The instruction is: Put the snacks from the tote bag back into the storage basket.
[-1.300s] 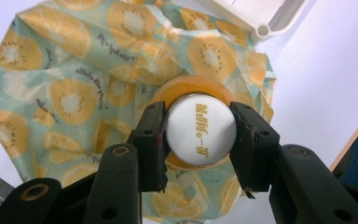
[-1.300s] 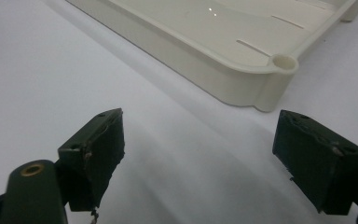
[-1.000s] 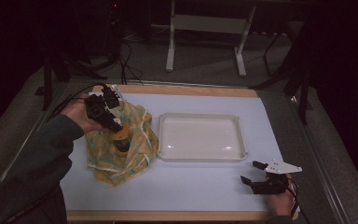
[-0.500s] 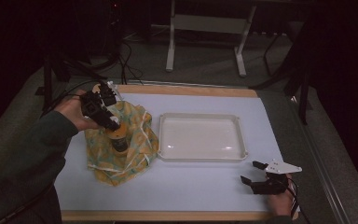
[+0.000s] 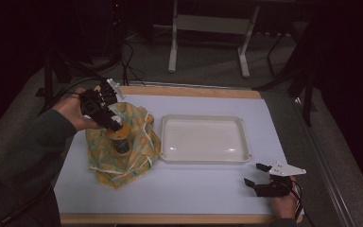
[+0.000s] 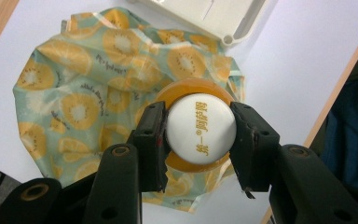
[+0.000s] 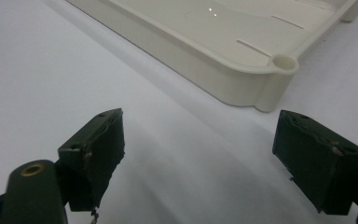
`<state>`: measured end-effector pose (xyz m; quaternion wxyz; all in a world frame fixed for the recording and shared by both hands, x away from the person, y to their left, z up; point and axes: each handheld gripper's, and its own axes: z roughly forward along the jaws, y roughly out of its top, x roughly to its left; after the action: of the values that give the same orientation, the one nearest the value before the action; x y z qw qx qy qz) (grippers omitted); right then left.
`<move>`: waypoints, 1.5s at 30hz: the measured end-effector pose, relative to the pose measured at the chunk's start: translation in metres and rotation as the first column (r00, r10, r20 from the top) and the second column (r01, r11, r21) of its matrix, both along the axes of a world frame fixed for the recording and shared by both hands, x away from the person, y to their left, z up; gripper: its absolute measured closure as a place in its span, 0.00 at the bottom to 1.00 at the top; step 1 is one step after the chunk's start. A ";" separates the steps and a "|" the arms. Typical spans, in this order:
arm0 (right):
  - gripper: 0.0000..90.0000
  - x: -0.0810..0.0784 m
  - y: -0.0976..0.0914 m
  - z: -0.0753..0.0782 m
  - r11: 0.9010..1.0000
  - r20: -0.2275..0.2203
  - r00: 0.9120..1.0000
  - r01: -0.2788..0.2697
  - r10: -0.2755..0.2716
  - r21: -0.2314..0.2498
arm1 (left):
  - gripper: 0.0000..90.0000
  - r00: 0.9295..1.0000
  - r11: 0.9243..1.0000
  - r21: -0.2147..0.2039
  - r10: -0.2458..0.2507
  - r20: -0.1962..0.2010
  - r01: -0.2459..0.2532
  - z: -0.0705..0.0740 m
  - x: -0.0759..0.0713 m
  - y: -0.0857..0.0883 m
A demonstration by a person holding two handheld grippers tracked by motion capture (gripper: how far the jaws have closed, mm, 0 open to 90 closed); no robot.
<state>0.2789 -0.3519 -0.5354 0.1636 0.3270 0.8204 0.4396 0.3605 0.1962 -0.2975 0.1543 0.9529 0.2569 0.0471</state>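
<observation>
The bottle point(image 6: 200, 128) sits clamped by its cap between the left gripper point(image 6: 199, 140) jaws.

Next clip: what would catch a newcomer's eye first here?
The bright orange-slice patterned cloth bag on the table's left side, where the left tongs clamp the white cap of an orange bottle standing over it. Beside it, mid-table, sits an empty cream tray, and the right tongs rest open near the table's front right corner.
</observation>
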 end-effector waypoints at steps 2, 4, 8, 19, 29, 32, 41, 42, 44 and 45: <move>0.18 0.000 0.000 0.000 1.000 -0.001 1.000 -0.001 0.001 -0.001 | 0.66 1.000 1.000 -0.010 -0.006 0.005 0.006 0.003 0.000 0.000; 0.18 0.000 0.000 0.000 1.000 -0.004 1.000 0.001 -0.001 0.001 | 0.66 1.000 1.000 -0.015 -0.010 0.004 0.010 0.004 -0.001 -0.001; 0.18 0.000 0.000 0.000 1.000 -0.005 1.000 0.001 -0.001 0.001 | 0.66 1.000 1.000 -0.019 -0.019 0.011 0.020 0.009 -0.001 -0.005; 0.18 0.000 0.000 0.000 1.000 -0.007 1.000 -0.001 0.001 0.002 | 0.66 0.999 0.999 -0.016 -0.041 0.021 0.041 0.014 0.001 -0.021; 0.18 0.000 0.000 0.000 1.000 -0.001 1.000 -0.001 0.001 0.002 | 0.66 0.997 0.997 0.008 -0.077 0.009 0.077 0.011 0.007 -0.041; 0.18 0.000 0.000 0.000 1.000 -0.002 1.000 -0.002 0.002 0.002 | 0.66 0.996 0.996 0.010 -0.088 0.012 0.088 0.012 0.009 -0.047; 0.18 0.000 0.000 0.000 1.000 -0.005 1.000 -0.002 0.002 0.001 | 0.66 0.993 0.993 0.005 -0.115 0.021 0.115 0.014 0.011 -0.067; 0.20 0.000 0.000 0.000 1.000 -0.007 1.000 -0.001 0.001 0.002 | 0.66 0.993 0.993 0.009 -0.119 0.022 0.119 0.014 0.012 -0.070; 0.21 0.001 -0.001 0.000 1.000 -0.005 1.000 0.001 -0.001 0.003 | 0.66 0.992 0.992 0.012 -0.127 0.024 0.127 0.014 0.013 -0.075; 0.21 0.001 -0.001 0.000 1.000 -0.005 1.000 0.001 -0.001 0.003 | 0.66 0.992 0.992 0.012 -0.127 0.024 0.127 0.014 0.013 -0.075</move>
<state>0.2795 -0.3525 -0.5352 0.1612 0.3285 0.8201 0.4400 0.3733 0.1214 -0.2836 0.1552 0.9674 0.1936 0.0504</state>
